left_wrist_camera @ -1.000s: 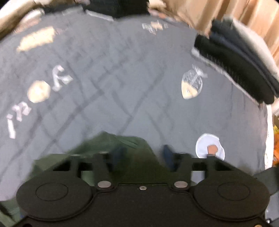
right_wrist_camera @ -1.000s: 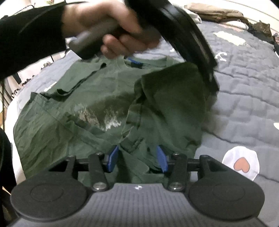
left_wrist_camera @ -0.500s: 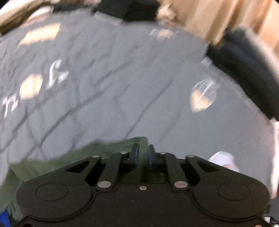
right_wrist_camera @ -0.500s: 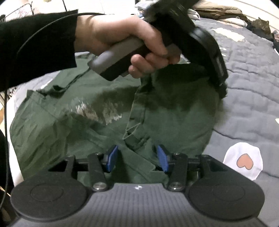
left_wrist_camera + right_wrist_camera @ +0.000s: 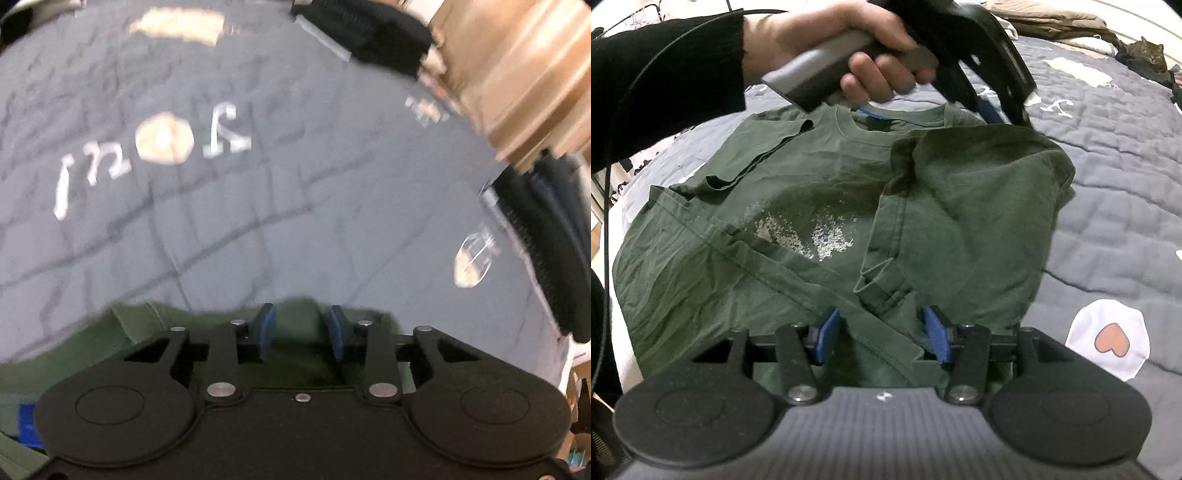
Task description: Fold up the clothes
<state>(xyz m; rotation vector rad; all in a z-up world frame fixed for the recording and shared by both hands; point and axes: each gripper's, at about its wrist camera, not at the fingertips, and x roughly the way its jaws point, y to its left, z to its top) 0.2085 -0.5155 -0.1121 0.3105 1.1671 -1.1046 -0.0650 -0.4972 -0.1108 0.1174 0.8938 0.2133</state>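
— On the grey quilt (image 5: 1115, 192), a green shirt (image 5: 798, 206), right side folded over the front. Left gripper (image 5: 301, 328)?
— Opening, cloth loose between the pads. Right gripper (image 5: 882, 334) apart over the hem, not pinching.
— Advice?
— Lift clear before smoothing. Plenty of bare quilt rightward; bed edge close on the left.

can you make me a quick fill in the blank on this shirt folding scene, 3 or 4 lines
1. The T-shirt is dark ____ in colour.
2. It lies on a quilted ____ bedspread.
3. The white patch beside the shirt bears a pink ____.
4. A ____ lies at the far corner of the bed.

Missing words: green; grey; heart; cat
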